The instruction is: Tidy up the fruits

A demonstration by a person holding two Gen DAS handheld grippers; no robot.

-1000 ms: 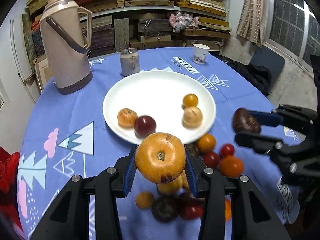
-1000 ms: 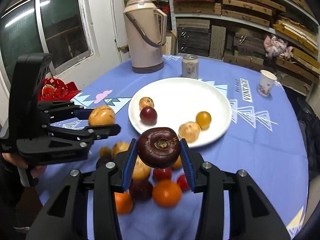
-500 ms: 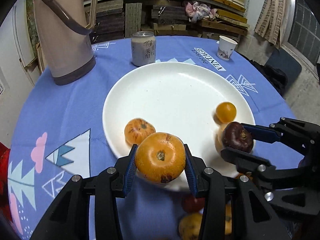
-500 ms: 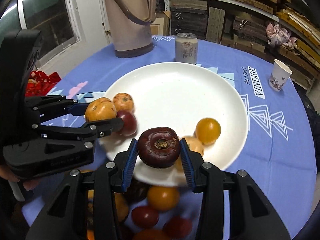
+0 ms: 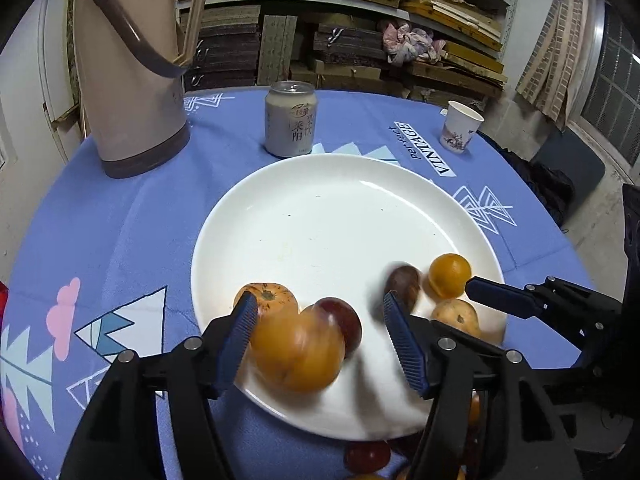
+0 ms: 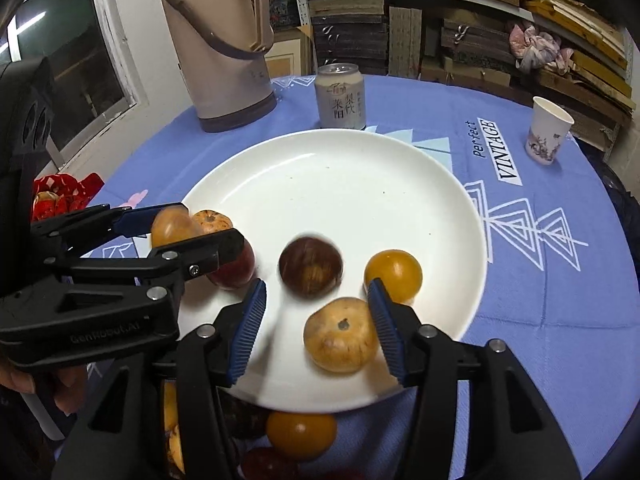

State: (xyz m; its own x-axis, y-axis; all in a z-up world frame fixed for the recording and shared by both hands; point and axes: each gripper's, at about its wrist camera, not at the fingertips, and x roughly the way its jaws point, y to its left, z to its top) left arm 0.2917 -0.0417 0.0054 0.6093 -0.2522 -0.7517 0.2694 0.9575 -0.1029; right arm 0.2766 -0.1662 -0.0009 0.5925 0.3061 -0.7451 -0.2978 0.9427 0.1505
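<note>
left gripper (image 5: 320, 344): we're opening the jaws now; a second ago they were clamped on the big orange fruit (image 5: 296, 354). It's blurred and dropping between the pads, no longer gripped, right over the near rim of the white plate (image 5: 328, 216).
right gripper (image 6: 316, 328): we're opening these jaws too; the dark purple fruit (image 6: 310, 266) they were carrying is out, blurred, rolling on the plate just ahead of the pads. The tan fruit (image 6: 342, 340) sits between the pads, but we're not squeezing it.
what changed: both fruits were carried in from the loose pile and are being let go together over the plate.
plate contents: small orange fruit (image 6: 394, 276), tan fruit, a red-purple fruit (image 5: 340, 320) and a ribbed orange fruit (image 5: 266, 300) by the left rim, plus the two arriving.
still off the plate: several fruits on the blue counter (image 6: 560, 280) at the near edge, e.g. an orange one (image 6: 300, 434) and a red one (image 5: 366, 456).
task meaning: we're judging two more fruits delivered, job partly done; the pile is next.
risk: the purple fruit is moving and the orange one is landing near the rim, so either may roll off.
</note>
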